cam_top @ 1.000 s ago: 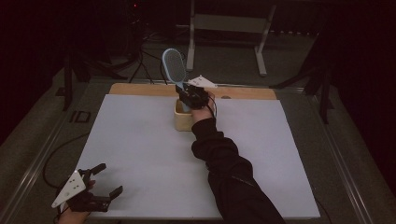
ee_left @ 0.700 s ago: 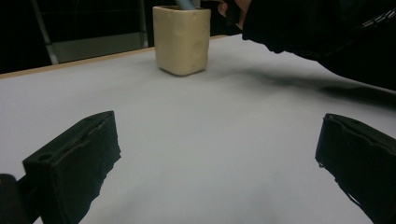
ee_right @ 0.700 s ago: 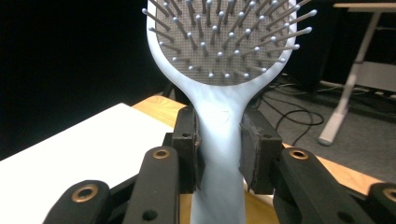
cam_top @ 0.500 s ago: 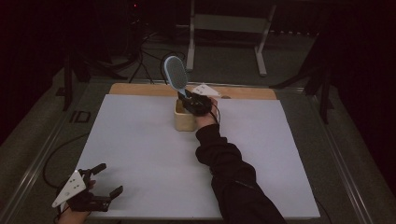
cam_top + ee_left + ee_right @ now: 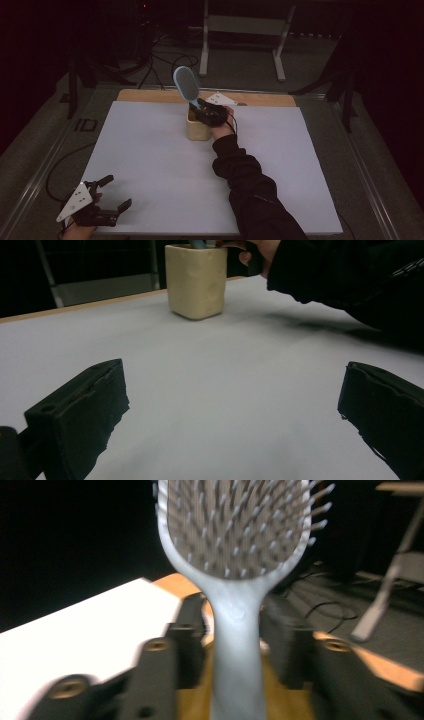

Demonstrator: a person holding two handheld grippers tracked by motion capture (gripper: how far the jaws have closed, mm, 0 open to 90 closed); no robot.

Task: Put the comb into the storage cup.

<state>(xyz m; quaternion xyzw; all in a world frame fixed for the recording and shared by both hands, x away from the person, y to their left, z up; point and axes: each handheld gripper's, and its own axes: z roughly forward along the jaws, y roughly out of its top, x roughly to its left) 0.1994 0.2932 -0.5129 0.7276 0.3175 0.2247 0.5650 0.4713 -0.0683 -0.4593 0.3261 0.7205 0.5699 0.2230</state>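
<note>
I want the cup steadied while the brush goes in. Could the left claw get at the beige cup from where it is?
Probably yes: the left claw is open and bare white table lies between it and the beige cup, though it sits far off.

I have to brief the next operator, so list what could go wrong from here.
1. The hairbrush leans in the cup, head high; its weight could tip the cup when released.
2. The right claw sits at the cup's rim and could knock it while withdrawing.
3. The left claw waits open, too far to steady it.
</note>
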